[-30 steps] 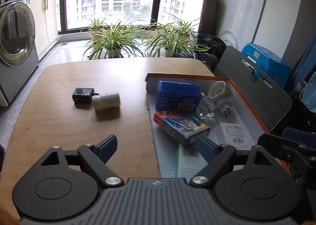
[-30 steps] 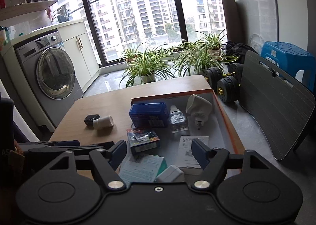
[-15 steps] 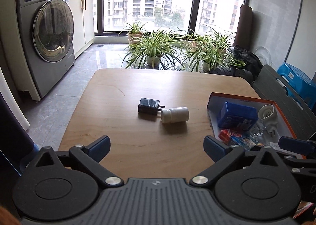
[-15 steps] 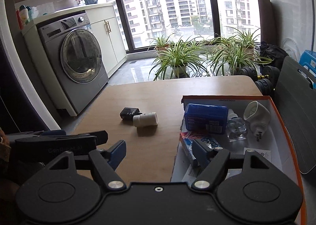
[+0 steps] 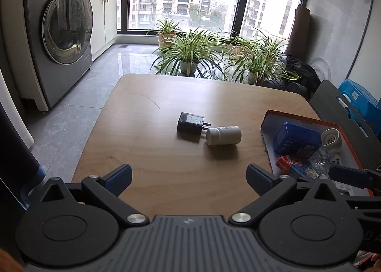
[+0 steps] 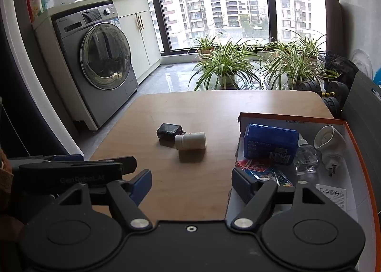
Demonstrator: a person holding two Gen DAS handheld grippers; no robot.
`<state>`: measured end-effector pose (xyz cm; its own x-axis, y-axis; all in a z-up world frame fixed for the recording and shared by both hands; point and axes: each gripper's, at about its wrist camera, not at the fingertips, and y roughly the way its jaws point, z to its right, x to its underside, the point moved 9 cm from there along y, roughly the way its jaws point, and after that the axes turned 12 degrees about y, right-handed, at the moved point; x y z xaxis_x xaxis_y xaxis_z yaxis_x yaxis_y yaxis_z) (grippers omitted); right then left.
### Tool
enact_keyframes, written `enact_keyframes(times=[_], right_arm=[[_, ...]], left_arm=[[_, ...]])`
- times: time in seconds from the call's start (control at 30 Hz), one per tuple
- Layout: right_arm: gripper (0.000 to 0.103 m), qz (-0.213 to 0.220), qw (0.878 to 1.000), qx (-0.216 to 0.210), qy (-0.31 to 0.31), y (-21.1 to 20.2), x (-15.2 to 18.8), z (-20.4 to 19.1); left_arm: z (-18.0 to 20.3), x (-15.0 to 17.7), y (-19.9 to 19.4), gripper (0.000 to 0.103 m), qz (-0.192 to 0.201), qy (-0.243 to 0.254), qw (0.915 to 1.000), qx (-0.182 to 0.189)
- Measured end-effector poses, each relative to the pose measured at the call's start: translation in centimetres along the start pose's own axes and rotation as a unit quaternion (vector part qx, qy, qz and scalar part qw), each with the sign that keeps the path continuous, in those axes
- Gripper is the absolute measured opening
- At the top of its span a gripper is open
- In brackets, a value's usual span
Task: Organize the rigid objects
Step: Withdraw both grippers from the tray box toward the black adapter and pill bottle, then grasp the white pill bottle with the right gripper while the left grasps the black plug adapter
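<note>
A black plug adapter [image 5: 190, 122] [image 6: 168, 131] and a white pill bottle [image 5: 223, 135] [image 6: 190, 141] lie side by side, touching, on the wooden table [image 5: 154, 152]. To their right sits a shallow orange-rimmed box [image 5: 300, 119] [image 6: 357, 143] holding a blue case [image 5: 296, 139] [image 6: 270, 144], a white plug [image 6: 329, 143], a clear bottle [image 6: 306, 155] and a colourful packet [image 6: 264, 173]. My left gripper [image 5: 189, 177] hangs open and empty over the near table, well short of the bottle. My right gripper [image 6: 191, 182] is open too, at the box's left edge.
A washing machine [image 5: 59, 33] stands on the left beside white cabinets. Potted spider plants [image 5: 190, 52] line the window beyond the table's far edge. Dumbbells [image 6: 331, 98], a grey panel [image 5: 345, 117] and a blue stool [image 5: 362, 100] crowd the right side.
Both views have swung left, from the box to the adapter and bottle on the bare table. The left jaws have spread wider. Nothing on the table has moved.
</note>
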<state>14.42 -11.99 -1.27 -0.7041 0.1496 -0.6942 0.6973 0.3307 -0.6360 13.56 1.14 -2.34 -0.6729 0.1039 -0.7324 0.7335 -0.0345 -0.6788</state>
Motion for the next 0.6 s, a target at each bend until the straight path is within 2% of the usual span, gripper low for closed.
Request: enact_keyframes(times=[0.3, 0.6], right_arm=[[0.088, -0.017, 1.000, -0.005, -0.012, 2.5, 0.4, -1.0], [0.090, -0.027, 1.000, -0.005, -0.016, 7.7, -1.7, -1.4]], left_arm=[[-2.1, 0.3, 1.0, 0.103, -0.009, -0.018, 0.9997, -0.010], [-4.9, 0.4, 2.1, 0.103, -0.018, -0.035, 0.9986, -0.036]])
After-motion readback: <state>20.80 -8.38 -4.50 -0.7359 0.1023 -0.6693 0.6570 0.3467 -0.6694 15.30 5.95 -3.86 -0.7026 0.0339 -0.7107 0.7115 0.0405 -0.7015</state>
